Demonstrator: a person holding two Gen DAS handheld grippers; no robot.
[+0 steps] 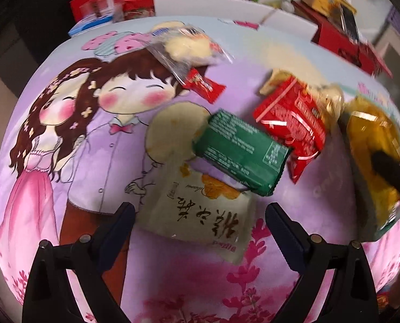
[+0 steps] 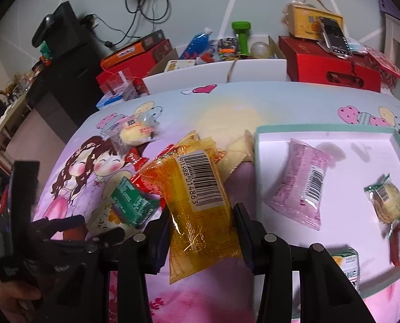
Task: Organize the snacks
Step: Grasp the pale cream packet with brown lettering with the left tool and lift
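Snacks partly sorted: several lie in the tray (image 2: 267,132); right gripper (image 2: 202,231) jaws hold the yellow packet (image 2: 197,215); left gripper (image 1: 200,215) jaws gape wide over loose packets at the desk's middle.

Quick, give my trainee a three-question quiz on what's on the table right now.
1. True or false: the right gripper is shut on the yellow packet.
2. Which snack lies in the tray? A pink packet, B green packet, C beige packet.
3. Fill in: the left gripper has its jaws ____, on either side of the beige packet.

Key: 1 true; 2 A; 3 open.
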